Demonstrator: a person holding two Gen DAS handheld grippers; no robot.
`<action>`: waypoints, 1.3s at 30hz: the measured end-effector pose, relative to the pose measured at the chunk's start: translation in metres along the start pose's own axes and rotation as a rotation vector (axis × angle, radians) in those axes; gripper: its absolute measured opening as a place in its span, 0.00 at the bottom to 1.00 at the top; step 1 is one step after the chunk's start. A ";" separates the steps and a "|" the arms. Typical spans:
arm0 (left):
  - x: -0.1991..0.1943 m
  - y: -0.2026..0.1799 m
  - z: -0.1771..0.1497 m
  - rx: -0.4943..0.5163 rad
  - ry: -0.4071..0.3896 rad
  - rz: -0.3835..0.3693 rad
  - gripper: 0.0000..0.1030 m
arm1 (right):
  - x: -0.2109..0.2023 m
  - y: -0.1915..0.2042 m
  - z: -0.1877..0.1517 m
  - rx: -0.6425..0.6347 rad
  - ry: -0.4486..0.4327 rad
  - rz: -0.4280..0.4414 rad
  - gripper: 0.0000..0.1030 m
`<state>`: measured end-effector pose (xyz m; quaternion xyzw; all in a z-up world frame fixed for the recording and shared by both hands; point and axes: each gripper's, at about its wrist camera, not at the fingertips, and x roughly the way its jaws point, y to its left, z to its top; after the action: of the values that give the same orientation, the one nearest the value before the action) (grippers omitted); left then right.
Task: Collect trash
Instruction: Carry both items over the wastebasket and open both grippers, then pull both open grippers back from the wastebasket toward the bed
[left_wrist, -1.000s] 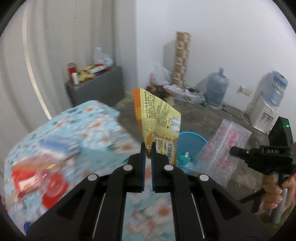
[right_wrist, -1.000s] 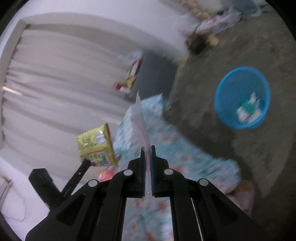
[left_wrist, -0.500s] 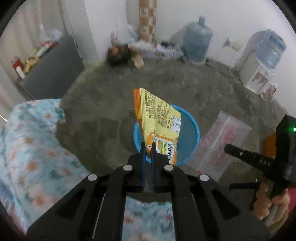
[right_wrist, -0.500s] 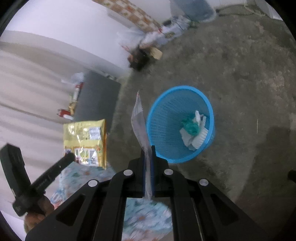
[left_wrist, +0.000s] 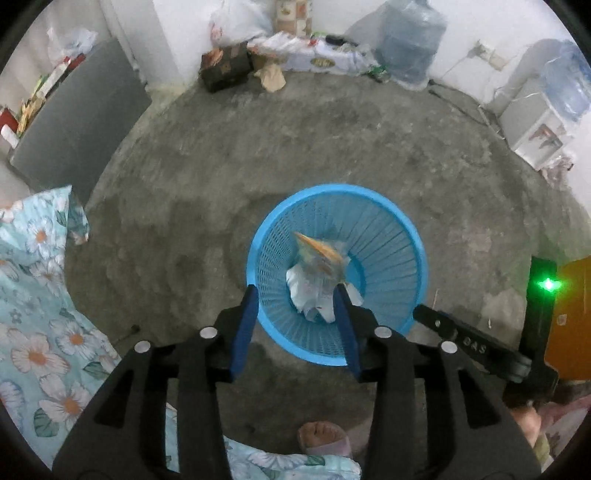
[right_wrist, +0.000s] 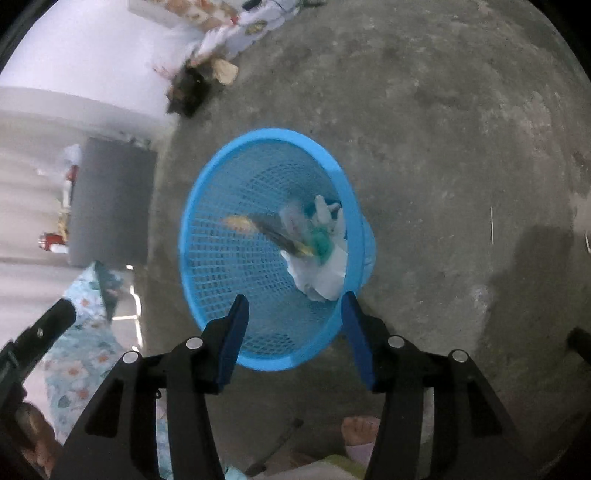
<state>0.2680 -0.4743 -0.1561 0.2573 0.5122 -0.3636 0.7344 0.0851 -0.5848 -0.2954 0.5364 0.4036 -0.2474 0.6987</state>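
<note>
Both wrappers have been let go since the earlier frames: the yellow snack wrapper (left_wrist: 319, 253) and the clear plastic wrapper (right_wrist: 291, 221) are seen blurred inside the blue basket (left_wrist: 413, 254), centre of frame, over white crumpled trash (left_wrist: 314, 291). Left claw (left_wrist: 293, 317) and right claw (right_wrist: 293, 323) have just been opening and are released, nothing between them. Drop step judged done; next, more trash must be fetched from the floral bed (left_wrist: 33, 295), lower left.

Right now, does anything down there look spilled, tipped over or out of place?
Nothing stands out. The blue basket stands upright on the bare floor, and the yellow wrapper and other scraps lie inside it, none over the rim. Both hand-held grippers have just been opening and hold nothing.
</note>
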 end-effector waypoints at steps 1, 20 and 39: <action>-0.007 0.000 -0.001 0.008 -0.013 0.002 0.41 | -0.010 0.002 -0.003 -0.007 -0.023 -0.007 0.50; -0.309 0.030 -0.125 -0.008 -0.389 -0.049 0.69 | -0.212 0.146 -0.126 -0.430 -0.364 -0.139 0.91; -0.424 0.199 -0.421 -0.567 -0.559 0.277 0.73 | -0.257 0.236 -0.283 -1.016 -0.424 0.014 0.94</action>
<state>0.0990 0.0758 0.0984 0.0030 0.3337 -0.1621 0.9286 0.0426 -0.2670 0.0200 0.0726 0.3192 -0.1196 0.9373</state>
